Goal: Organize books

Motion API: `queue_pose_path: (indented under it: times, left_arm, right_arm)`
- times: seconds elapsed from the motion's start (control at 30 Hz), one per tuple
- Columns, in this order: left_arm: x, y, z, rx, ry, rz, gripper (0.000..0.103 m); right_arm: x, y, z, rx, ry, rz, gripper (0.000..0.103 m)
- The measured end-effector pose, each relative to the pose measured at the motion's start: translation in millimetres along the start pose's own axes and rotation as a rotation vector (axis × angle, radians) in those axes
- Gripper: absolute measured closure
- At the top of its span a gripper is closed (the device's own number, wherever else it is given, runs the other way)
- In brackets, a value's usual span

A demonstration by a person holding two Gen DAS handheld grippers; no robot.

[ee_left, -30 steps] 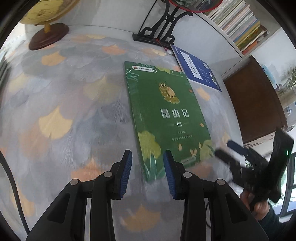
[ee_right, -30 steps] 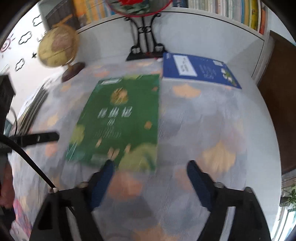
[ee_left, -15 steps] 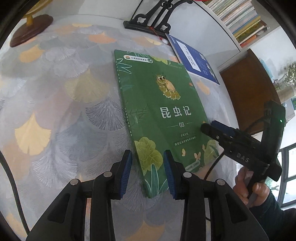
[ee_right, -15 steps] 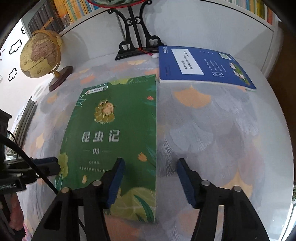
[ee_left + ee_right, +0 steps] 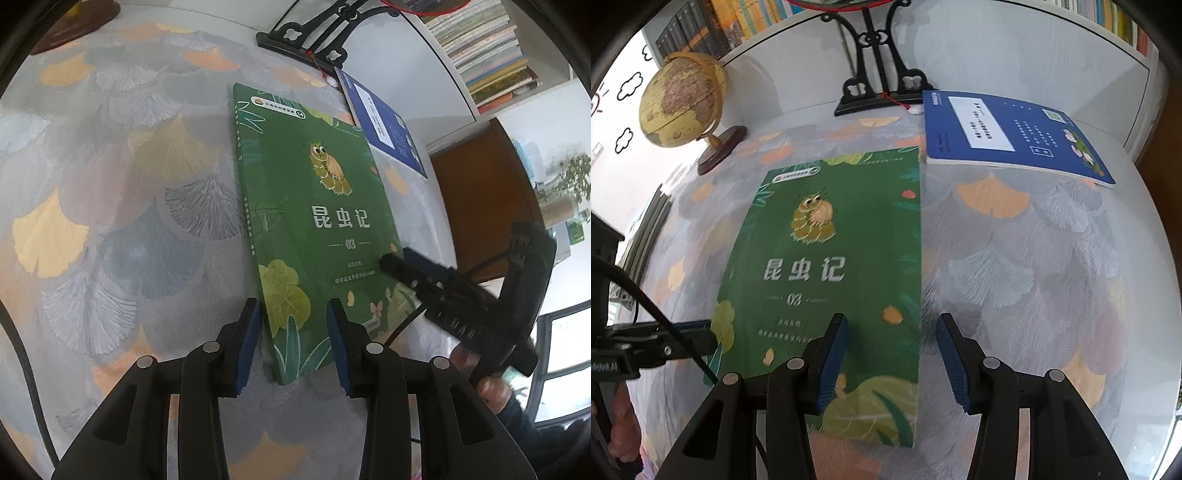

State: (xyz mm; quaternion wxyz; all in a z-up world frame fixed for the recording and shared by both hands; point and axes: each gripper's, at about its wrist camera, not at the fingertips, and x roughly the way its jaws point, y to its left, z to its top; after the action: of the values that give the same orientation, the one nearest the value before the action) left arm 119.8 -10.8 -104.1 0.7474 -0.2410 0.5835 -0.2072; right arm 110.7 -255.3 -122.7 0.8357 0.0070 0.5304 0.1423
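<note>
A green book [image 5: 314,206] with an owl-like bug on its cover lies flat on the leaf-patterned tablecloth [image 5: 110,221]. My left gripper [image 5: 293,308] stands open over its near left corner, one pad on each side of the spine edge. My right gripper [image 5: 893,321] straddles the right edge of the green book [image 5: 827,258]. Its jaws are closing, and the pads stay clear of the cover. A blue book [image 5: 1008,136] lies flat behind, at the far right. In the left wrist view the right gripper [image 5: 397,258] reaches onto the cover's lower right.
A globe [image 5: 683,103] on a wooden foot stands at the far left. A black ornate stand [image 5: 879,85] sits at the back centre. Shelves of books [image 5: 487,55] line the wall behind. A brown cabinet [image 5: 487,192] is beyond the table's right edge.
My right gripper has moved in over the green book's right edge and its jaws have narrowed. The left gripper has tipped a little, staying at the near left corner.
</note>
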Motion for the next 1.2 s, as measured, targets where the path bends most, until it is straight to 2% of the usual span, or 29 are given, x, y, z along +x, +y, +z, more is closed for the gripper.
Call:
queue_pose_path:
  times: [0.07, 0.13, 0.17, 0.23, 0.27, 0.4, 0.53, 0.63, 0.67, 0.73, 0.8, 0.87, 0.97, 1.03, 1.07, 1.1, 1.13, 1.17, 1.2]
  left_arm:
    - [-5, -2, 0, -0.012, -0.015, -0.037, 0.070]
    - [-21, -8, 0, -0.003, -0.064, -0.134, 0.070]
    - [-29, -10, 2, -0.021, -0.088, -0.221, 0.070]
    - [-33, -12, 5, -0.044, -0.102, -0.313, 0.069]
    - [-30, -13, 8, -0.047, -0.102, -0.310, 0.069]
    - [1, -8, 16, -0.047, -0.070, -0.179, 0.069]
    - [27, 4, 18, -0.114, -0.052, -0.201, 0.070]
    - [34, 6, 23, -0.166, -0.040, -0.279, 0.070]
    - [35, 6, 25, -0.179, -0.033, -0.311, 0.070]
    - [34, 11, 30, -0.231, -0.013, -0.443, 0.069]
    - [32, 14, 34, -0.275, -0.002, -0.578, 0.069]
    - [30, 12, 36, -0.283, 0.005, -0.626, 0.069]
    - [33, 13, 39, -0.305, 0.036, -0.696, 0.069]
    - [34, 14, 37, -0.318, 0.053, -0.723, 0.069]
    - [36, 14, 36, -0.322, 0.064, -0.709, 0.069]
    - [36, 14, 36, -0.314, 0.067, -0.679, 0.069]
    - [35, 15, 35, -0.299, 0.073, -0.627, 0.069]
    - [36, 13, 34, -0.275, 0.087, -0.552, 0.069]
    - [37, 9, 33, -0.231, 0.104, -0.441, 0.069]
  right_arm:
    - [0, 3, -3, -0.006, -0.003, 0.003, 0.053]
    - [0, 2, -4, 0.003, -0.010, -0.006, 0.053]
    - [0, -2, -4, 0.022, -0.012, 0.009, 0.053]
    - [-2, -8, -4, 0.055, -0.017, 0.046, 0.053]
    - [-2, -10, -4, 0.061, -0.019, 0.056, 0.053]
    - [-2, -13, -4, 0.079, -0.021, 0.091, 0.053]
    - [-3, -11, -4, 0.080, -0.019, 0.098, 0.053]
    - [-4, -12, -3, 0.096, -0.004, 0.127, 0.050]
    - [-4, -13, -3, 0.105, 0.003, 0.145, 0.047]
    - [-4, -17, -2, 0.129, 0.030, 0.202, 0.037]
    - [-4, -25, -2, 0.181, 0.056, 0.301, 0.018]
    - [-5, -34, -5, 0.242, 0.061, 0.386, 0.011]
    - [1, -50, -9, 0.361, 0.068, 0.520, 0.010]
    - [6, -61, -7, 0.425, 0.058, 0.613, 0.021]
    - [9, -63, -5, 0.441, 0.062, 0.645, 0.047]
    - [16, -66, -4, 0.466, 0.073, 0.686, 0.060]
    - [19, -67, -2, 0.486, 0.081, 0.698, 0.066]
    - [22, -68, -2, 0.498, 0.082, 0.703, 0.076]
    - [23, -65, 0, 0.486, 0.086, 0.699, 0.081]
